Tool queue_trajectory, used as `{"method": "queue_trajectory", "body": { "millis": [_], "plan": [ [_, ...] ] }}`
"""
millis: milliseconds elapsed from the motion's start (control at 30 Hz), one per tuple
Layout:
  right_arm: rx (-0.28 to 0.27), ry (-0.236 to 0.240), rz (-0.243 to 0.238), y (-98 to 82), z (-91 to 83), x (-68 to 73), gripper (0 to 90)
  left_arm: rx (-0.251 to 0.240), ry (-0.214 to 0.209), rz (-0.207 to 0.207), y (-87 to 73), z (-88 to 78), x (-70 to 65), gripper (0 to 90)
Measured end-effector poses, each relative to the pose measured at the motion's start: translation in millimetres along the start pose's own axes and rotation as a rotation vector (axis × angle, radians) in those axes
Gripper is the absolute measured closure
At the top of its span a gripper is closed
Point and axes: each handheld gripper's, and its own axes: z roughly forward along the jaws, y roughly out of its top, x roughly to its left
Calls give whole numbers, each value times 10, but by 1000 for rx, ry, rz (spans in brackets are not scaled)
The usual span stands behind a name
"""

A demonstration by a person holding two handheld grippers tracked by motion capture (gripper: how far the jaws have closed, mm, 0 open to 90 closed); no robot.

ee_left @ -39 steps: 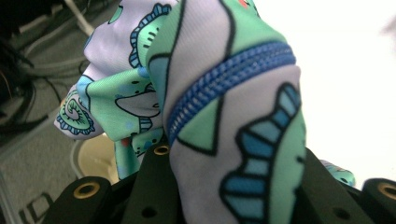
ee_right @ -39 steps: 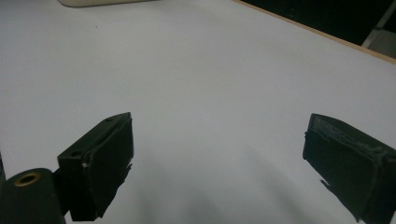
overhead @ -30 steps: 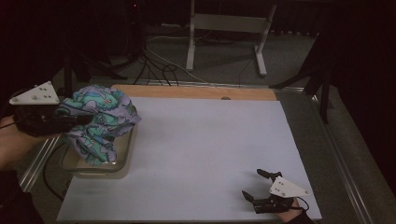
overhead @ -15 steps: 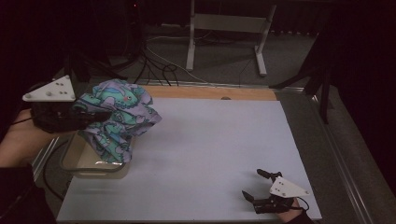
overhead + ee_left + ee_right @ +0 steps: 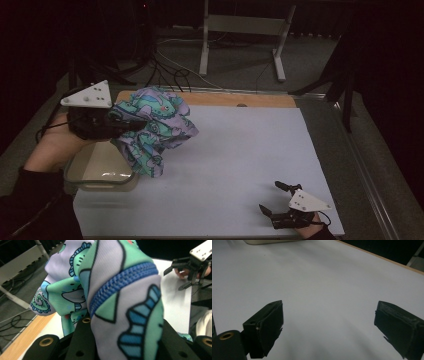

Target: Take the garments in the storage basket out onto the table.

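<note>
While no writing reads anywhere, one patterned zip pouch (image 5: 155, 127) hangs clamped in the left gripper (image 5: 131, 123).
One blue zipper (image 5: 120, 285) crosses the fabric just ahead of its closed jaws; one beige tub (image 5: 102, 172) sits below it; right gripper (image 5: 274, 200), well apart, rests on the white mat (image 5: 240, 160), jaws spread wide, empty.

Patterned fabric pouch (image 5: 120, 297) w/ blue zipper (image 5: 120, 283) clamped betw black jaws, right gripper (image 5: 186, 271) open beyond
</note>
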Motion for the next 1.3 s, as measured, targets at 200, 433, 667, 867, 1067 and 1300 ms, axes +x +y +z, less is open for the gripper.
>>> {"method": "queue_trajectory", "body": {
  "millis": [200,433,667,867,1067,1300],
  "plan": [
    [-1,-1,2,1,-6,1,89,5,-31,22,97,198,-40,723],
    [-8,-1,4,3,-14,5,89,-5,-77,42,229,452,-108,722],
    [-6,0,-2,9,-22,-2,89,-27,-114,50,362,732,-189,722],
    [-17,1,-2,23,-37,-1,89,-34,-125,52,462,970,-268,721],
    [-19,1,0,23,-37,-1,89,-31,-99,36,546,1155,-308,720],
    [-20,-2,5,19,-30,0,89,-35,-67,13,642,1352,-345,720]
  ]
}}
